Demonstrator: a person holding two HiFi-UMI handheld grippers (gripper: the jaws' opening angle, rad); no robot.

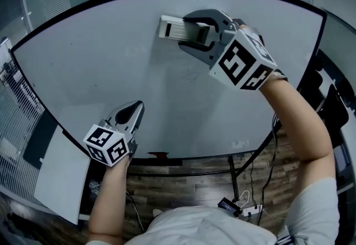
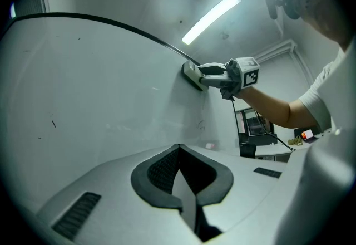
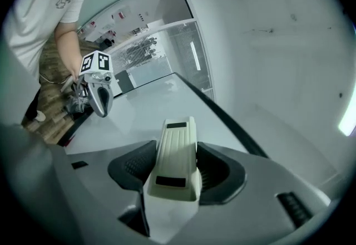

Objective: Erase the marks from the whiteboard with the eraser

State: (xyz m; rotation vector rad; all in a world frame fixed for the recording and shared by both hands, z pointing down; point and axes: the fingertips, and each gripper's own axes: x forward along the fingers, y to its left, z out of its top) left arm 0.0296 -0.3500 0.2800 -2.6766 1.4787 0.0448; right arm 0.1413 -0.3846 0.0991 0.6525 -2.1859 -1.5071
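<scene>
Pale whiteboard fills the view and looks almost clean. Right claw is clamped on the eraser, seemingly flat on the board. Wiping is in hand; a faint scribble below this claw probably comes next. Left claw is closed and empty.

The scribble on the whiteboard (a few thin curls) is too faint to read. The right gripper covers the eraser's rear end; its wiping face lies unseen against the board.
</scene>
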